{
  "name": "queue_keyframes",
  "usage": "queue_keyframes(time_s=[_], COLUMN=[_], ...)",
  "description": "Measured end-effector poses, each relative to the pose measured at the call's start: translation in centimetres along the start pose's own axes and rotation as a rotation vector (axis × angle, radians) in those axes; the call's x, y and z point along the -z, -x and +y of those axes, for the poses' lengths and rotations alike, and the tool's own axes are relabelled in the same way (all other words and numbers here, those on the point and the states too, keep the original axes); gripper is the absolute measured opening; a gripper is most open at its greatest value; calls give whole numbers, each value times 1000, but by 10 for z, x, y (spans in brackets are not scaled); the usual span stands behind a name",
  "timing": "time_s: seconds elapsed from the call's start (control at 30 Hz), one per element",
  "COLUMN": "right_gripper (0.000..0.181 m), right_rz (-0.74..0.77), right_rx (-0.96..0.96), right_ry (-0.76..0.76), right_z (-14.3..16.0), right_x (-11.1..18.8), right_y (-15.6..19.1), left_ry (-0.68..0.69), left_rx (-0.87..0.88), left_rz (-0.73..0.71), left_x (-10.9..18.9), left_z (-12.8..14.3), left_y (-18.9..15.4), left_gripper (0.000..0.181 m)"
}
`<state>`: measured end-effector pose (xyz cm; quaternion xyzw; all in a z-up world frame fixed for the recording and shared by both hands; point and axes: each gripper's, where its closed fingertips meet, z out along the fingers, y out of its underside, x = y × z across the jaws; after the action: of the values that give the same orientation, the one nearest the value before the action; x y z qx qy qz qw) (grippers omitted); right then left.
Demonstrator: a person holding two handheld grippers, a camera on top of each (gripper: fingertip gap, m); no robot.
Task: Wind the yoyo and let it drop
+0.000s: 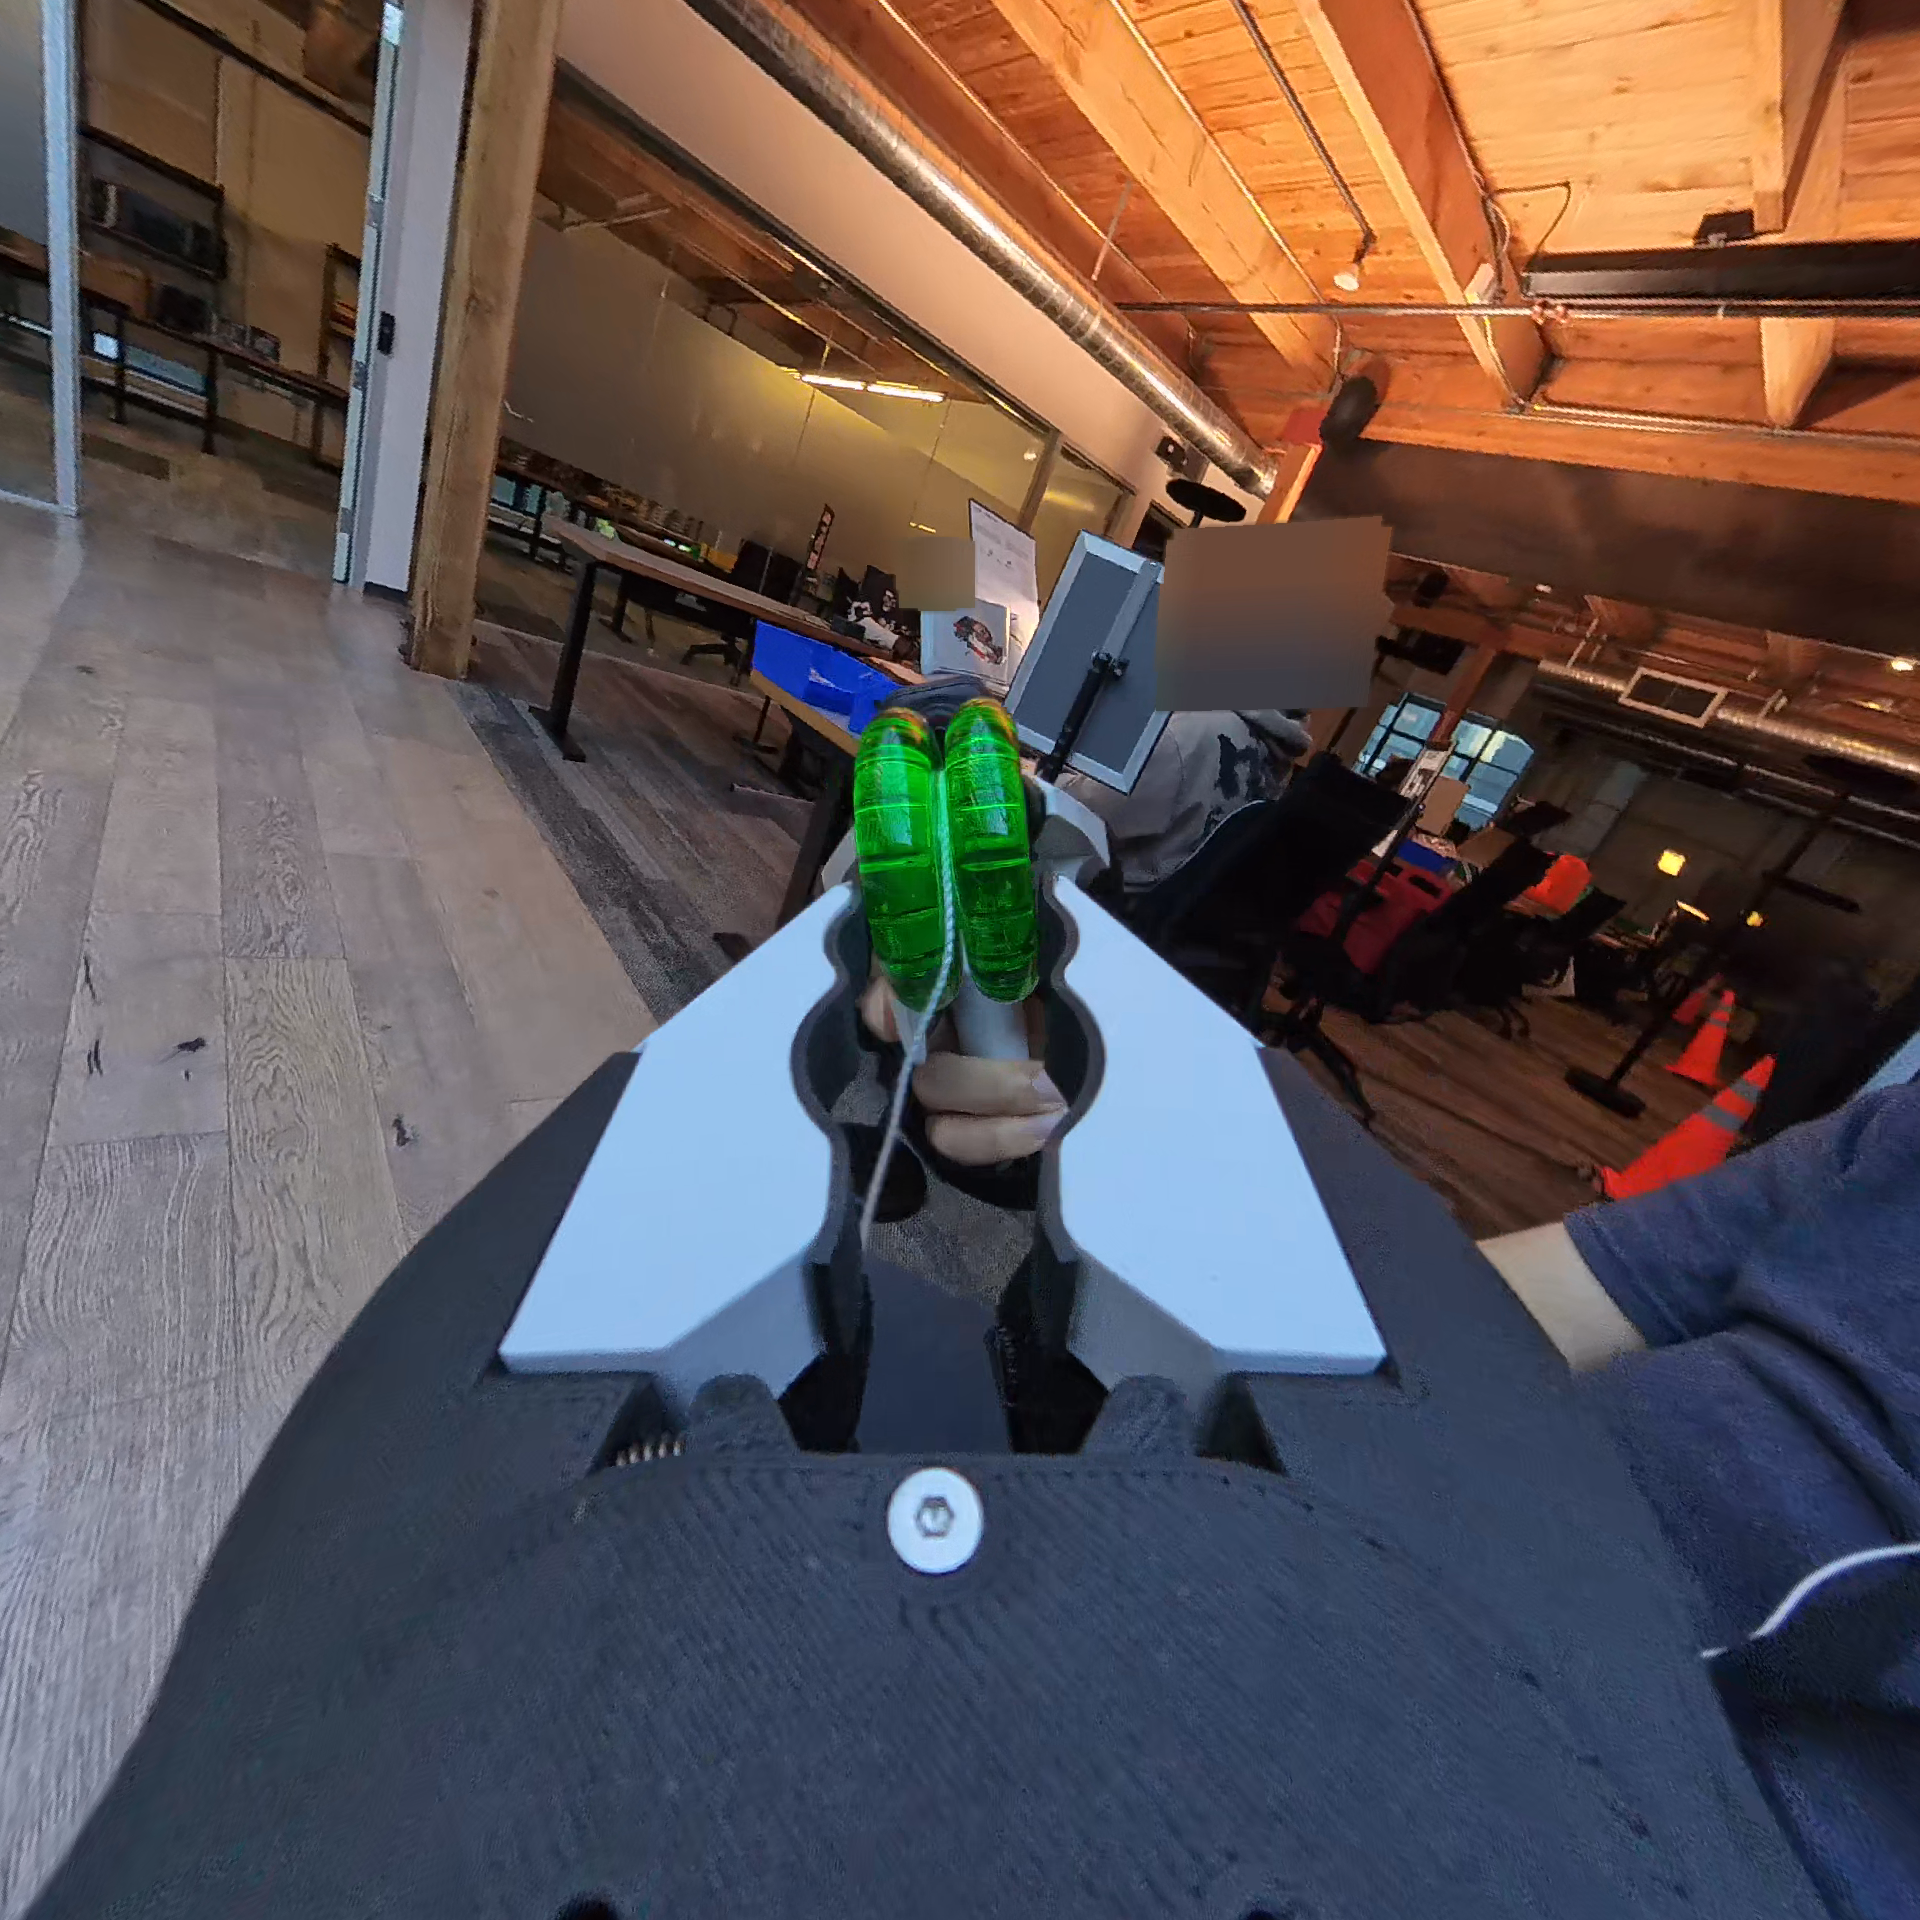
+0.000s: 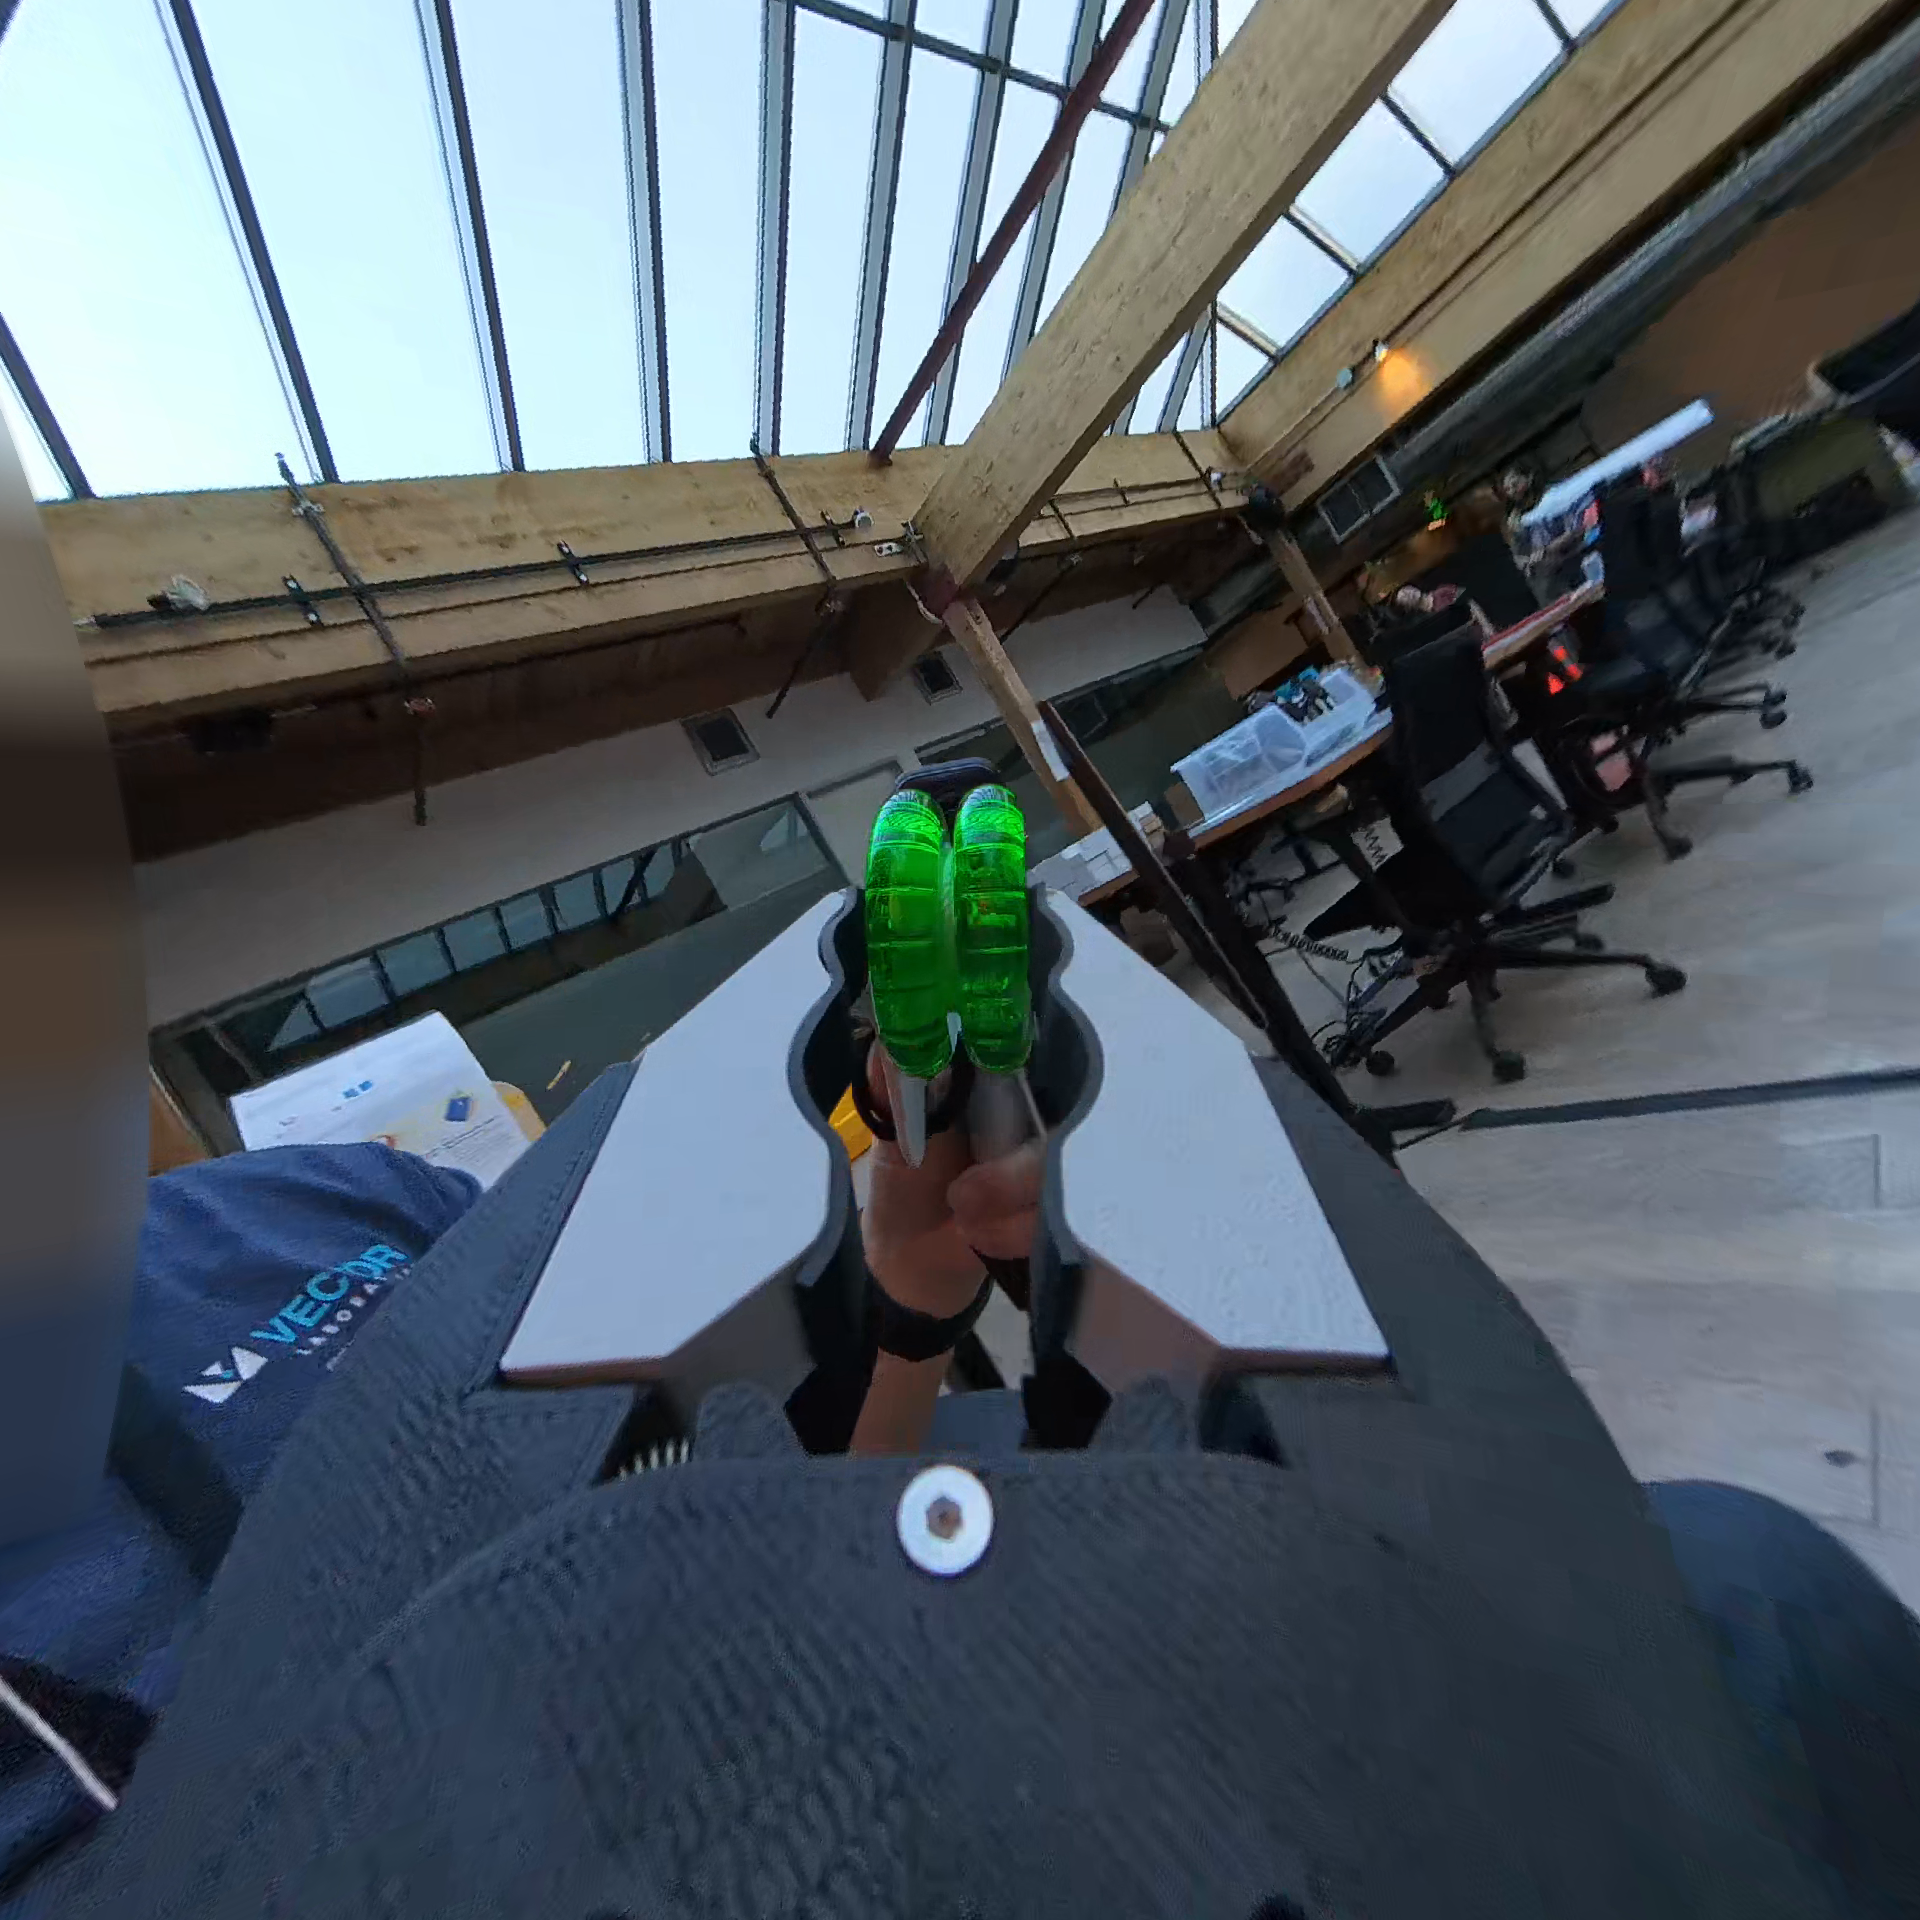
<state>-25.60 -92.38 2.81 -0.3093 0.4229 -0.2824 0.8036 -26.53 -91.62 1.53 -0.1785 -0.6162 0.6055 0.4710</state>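
**A:** So where is the yoyo at this moment?

**B:** Up in the air, edge-on to both cameras. The left gripper and the right gripper each have their pale fingers pressed against the two green halves, one finger per side. Both are clenched on the yoyo, approaching it from opposite directions, so each view shows the other gripper's finger tips and the hand holding it just beyond.

**A:** And the string?

**B:** A thin white string comes out of the groove between the halves and runs down through the left gripper's fingers toward its body. In the right wrist view a short length shows beside the right-hand finger. How much is already wound on the axle I cannot tell; the groove is too narrow to see into.

**A:** Which step, then?

**B:** I'd judge the winding is either under way or near its end, with the yoyo steadied between both grippers. Nothing is dropping yet.

**A:** What does the next move need?

**B:** If string remains slack, one gripper must give up its grasp to lay turns into the groove. For the drop, both must let go of the halves cleanly while the string's free end is held firm, with open space below.
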Motion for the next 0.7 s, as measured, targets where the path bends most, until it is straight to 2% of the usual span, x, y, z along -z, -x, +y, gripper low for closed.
queue_keyframes(time_s=[0.07, 0.1, 0.13, 0.17, 0.3, 0.47, 0.57, 0.6, 0.7], right_gripper=[28, 37, 61, 77, 66, 52, 37, 30, 30], right_rz=[-22, -22, 1, 23, 0, 42, -3, -5, -54], right_rx=[112, 160, 179, 187, 235, 321, 313, 304, 271], right_ry=[-24, -28, -21, 2, 165, 401, 458, 450, 333], right_z=[-4, -4, -3, 0, 14, 37, 49, 48, 37], right_x=[1, 1, 0, 0, 4, 14, 15, 16, 15], right_y=[13, 17, 16, 15, 25, 23, 30, 30, 35], left_ry=[3, 6, 26, 60, 239, 351, 439, 434, 320], left_rx=[-5, -12, -22, -37, -146, -196, -173, -151, -49], left_rz=[41, 51, 54, 52, 26, 20, 56, 82, 144], left_x=[-4, -6, -7, -8, -4, 2, 4, 4, 0], left_z=[-6, -8, -8, -6, 10, 22, 35, 35, 21], left_y=[-9, -13, -16, -18, -26, -35, -37, -40, -45], left_gripper=[29, 29, 29, 29, 29, 30, 30, 30, 30])
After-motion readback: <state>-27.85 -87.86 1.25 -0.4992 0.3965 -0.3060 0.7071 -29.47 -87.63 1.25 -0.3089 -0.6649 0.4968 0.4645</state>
